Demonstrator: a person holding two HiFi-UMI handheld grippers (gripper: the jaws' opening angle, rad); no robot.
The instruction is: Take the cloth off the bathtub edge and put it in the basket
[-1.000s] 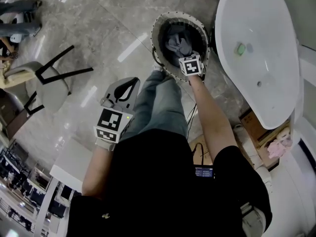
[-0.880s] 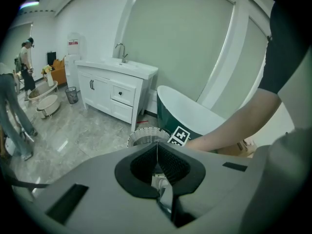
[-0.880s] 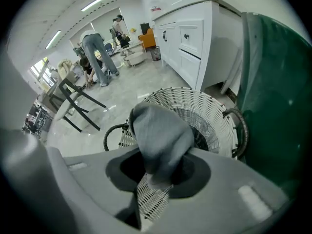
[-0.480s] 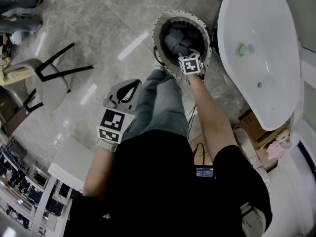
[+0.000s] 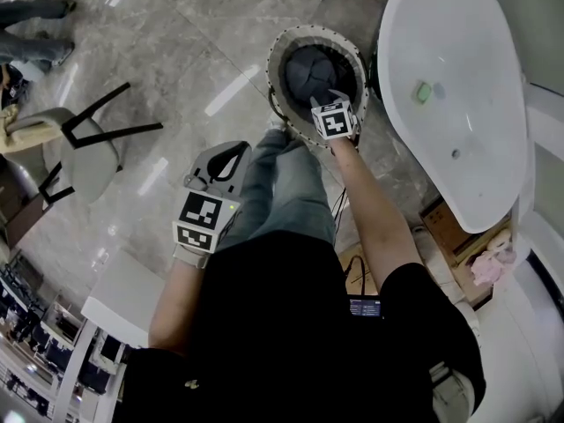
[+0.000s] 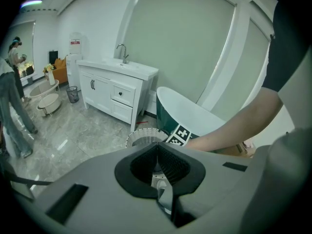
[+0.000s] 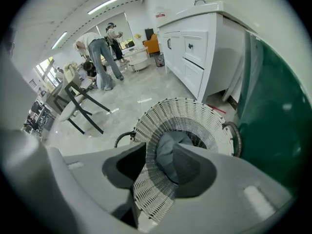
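The grey cloth (image 5: 307, 70) lies bunched inside the round white wicker basket (image 5: 280, 40) on the floor beside the white bathtub (image 5: 476, 148). My right gripper (image 5: 329, 98) hangs just above the basket's near rim. Its jaws have just been opening and stand apart, with nothing between them. In the right gripper view, the cloth (image 7: 171, 139) shows below the right gripper (image 7: 158, 151), down in the basket (image 7: 187, 115). My left gripper (image 5: 231, 155) is held low at my left side, away from the basket, with its jaws shut and nothing in them (image 6: 157, 147).
A black-legged chair (image 5: 84, 139) stands on the marble floor to the left. People (image 5: 35, 25) are at the far left. A white vanity cabinet (image 6: 114, 89) stands beyond the basket. A cardboard box (image 5: 445, 223) sits by the tub. A small green thing (image 5: 424, 91) lies in the tub.
My right gripper has let go of the cloth and risen a little; the cloth has settled into the basket. The left gripper has stayed put.
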